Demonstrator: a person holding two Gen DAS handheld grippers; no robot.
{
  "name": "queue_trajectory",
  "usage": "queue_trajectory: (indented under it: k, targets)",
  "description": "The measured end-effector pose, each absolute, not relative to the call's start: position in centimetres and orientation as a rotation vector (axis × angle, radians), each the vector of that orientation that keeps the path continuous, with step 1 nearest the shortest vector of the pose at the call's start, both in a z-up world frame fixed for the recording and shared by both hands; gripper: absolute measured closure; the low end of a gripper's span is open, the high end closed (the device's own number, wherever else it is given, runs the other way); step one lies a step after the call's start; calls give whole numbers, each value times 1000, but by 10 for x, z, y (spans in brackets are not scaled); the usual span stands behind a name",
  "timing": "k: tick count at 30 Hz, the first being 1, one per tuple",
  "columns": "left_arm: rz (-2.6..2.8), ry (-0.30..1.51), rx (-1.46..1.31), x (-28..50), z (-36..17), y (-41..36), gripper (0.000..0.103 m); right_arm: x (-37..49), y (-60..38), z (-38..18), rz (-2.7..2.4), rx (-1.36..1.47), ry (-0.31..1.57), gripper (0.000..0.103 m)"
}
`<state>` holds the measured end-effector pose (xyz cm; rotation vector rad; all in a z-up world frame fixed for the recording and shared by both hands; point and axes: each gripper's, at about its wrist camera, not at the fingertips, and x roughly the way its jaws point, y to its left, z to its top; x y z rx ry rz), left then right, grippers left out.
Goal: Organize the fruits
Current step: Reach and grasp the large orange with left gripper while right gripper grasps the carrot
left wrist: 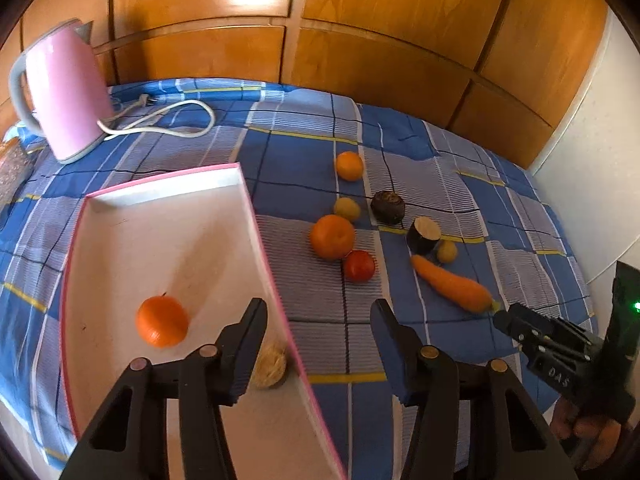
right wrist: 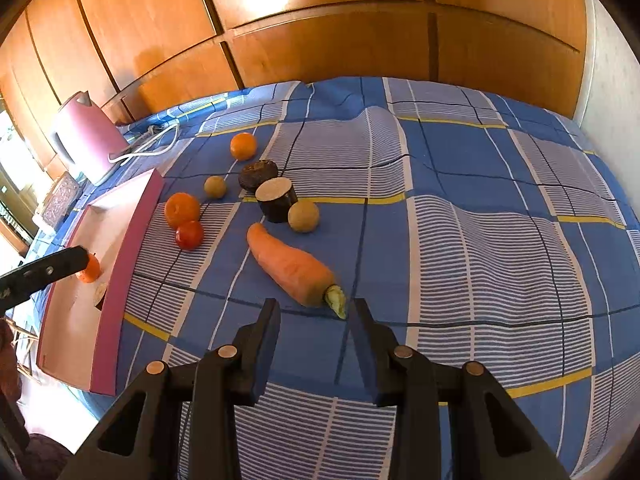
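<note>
While both jaws stand spread — empty — the right gripper (left wrist: 498, 318) reads "DAS" near the carrot (left wrist: 452, 289).

Checked cloth tablecloth (right wrist: 460, 184), creased; glossy varnished wood panelling (left wrist: 360, 12); smooth pink kettle (left wrist: 66, 92); matt black plastic gripper fingers (right wrist: 260, 354); rough-skinned carrot (right wrist: 290, 266).

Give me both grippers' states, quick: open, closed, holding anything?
Left gripper: open, empty, fingers straddling the pink tray's wall.
Right gripper: open, empty, just short of the carrot's stem end.
</note>
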<state>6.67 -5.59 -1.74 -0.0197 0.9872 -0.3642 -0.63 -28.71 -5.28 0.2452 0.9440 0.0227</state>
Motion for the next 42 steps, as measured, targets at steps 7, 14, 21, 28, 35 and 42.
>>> queue_trajectory:
  k: [7,14,21,28,35,42]
  targets:
    - [-384,1009,-13,92,-25,-74,50,-6,-292,-54,16,256,943,66]
    - [-371,1042,-12,119,-37,-87,50,-5,-296,-53,11,253,941,66]
    - [-356,1085,-15,146,-51,-99,50,-2,-296,-54,25,244,942,66]
    - [-319,1137,-1,169,-73,-109,51,1,-293,-52,42,218,937,66]
    - [-343,1128,-8,164,-80,-108,64,7,-292,-49,66,194,930,66]
    - [-347,1105,-23,153,-75,-100,64,26,-279,-53,161,99,959,66]
